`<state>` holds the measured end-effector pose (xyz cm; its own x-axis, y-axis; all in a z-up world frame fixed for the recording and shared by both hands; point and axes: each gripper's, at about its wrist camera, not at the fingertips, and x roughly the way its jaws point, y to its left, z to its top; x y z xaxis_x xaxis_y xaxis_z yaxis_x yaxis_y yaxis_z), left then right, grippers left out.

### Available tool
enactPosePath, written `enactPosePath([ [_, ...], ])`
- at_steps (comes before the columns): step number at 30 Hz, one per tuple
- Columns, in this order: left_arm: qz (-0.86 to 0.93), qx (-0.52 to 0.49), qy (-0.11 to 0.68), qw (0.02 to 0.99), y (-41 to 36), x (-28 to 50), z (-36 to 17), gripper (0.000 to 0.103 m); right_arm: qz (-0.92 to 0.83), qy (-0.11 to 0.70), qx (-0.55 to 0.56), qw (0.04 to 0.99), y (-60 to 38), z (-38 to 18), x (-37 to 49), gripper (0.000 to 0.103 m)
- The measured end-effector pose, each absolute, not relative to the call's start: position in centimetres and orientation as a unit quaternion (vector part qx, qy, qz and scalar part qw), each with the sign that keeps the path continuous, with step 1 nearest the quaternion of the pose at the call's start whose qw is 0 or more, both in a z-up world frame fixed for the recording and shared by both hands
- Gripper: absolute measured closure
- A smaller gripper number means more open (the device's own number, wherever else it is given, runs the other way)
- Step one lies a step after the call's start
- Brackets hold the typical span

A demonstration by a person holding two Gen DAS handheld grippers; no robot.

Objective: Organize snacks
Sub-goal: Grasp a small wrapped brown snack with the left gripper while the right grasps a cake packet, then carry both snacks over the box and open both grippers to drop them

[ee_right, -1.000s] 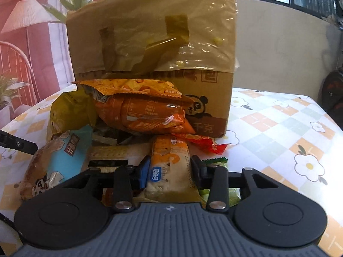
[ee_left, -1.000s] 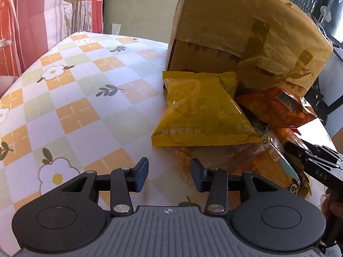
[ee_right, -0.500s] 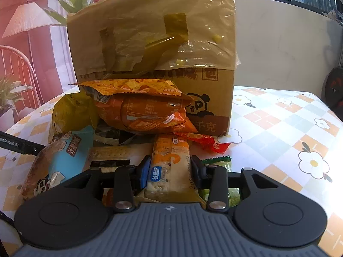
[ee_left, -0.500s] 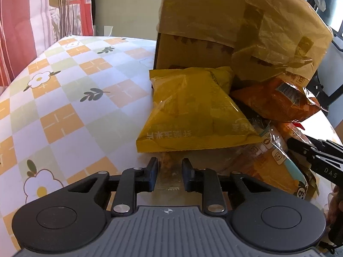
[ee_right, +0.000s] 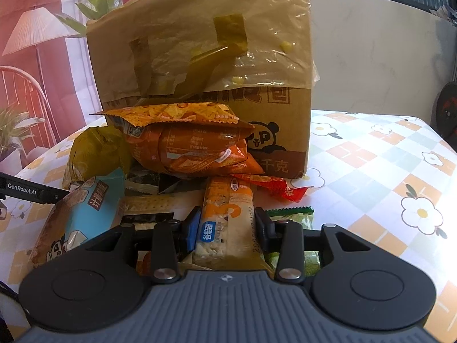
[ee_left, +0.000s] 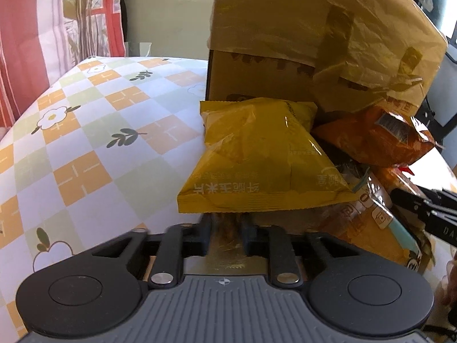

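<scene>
Yellow plastic catches the light on a snack bag [ee_left: 265, 168] that lies at the near left side of the pile, its far edge against the cardboard box [ee_left: 314, 28]. That box stands at the far side of the checked tabletop [ee_left: 94, 131], draped in crinkled brown film with tape patches. Right of the yellow bag an orange bag [ee_left: 380, 140] leans on the box front; seen from the right wrist it sits atop the heap, above a red wrapper [ee_right: 274, 185] that pokes out to the right.

Just below the yellow bag's near seam, the left hand-held gripper [ee_left: 227, 228] has just been closing, and its jaws now stand drawn in tight on a thin clear packet [ee_left: 225, 243] with brownish contents; the pads press its edge from both sides. What the packet holds cannot be read.

The right hand-held gripper [ee_right: 227, 225] stands partly open, its 2 pads clamped on the sides of a cereal bar [ee_right: 228, 217] in an orange and clear wrapper with a blue label. The bar points away toward the box, its far end under the orange bag. A green wrapper [ee_right: 294, 220] lies just right of the bar, partly under the jaw. Left of it a blue and brown pack [ee_right: 82, 217] lies tilted on the tabletop, with a pale cracker pack [ee_right: 154, 203] between them. The left tool's black finger [ee_right: 31, 191] reaches in from the left edge.
</scene>
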<state>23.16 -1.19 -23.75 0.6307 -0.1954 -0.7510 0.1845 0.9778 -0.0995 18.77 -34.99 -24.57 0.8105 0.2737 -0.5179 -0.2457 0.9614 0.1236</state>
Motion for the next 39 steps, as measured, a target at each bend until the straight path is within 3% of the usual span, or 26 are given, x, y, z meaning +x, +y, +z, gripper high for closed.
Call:
enactPosePath([
  [12,-0.078,-0.044,0.448,0.889,2.3,22.0,-23.2,0.086,0.131,0.285,0.027,0.949,-35.0,-24.3,18.9,0.062],
  [25,-0.076,-0.051,0.393,0.915,3.9,20.0,-20.1,0.086,0.105,0.302,0.071,0.945,-37.5,-21.8,15.0,0.064],
  [39,-0.099,-0.052,0.339,0.934,3.0,19.2,-17.1,0.086,0.044,0.215,0.148,0.964,-40.8,-16.9,14.0,0.064],
])
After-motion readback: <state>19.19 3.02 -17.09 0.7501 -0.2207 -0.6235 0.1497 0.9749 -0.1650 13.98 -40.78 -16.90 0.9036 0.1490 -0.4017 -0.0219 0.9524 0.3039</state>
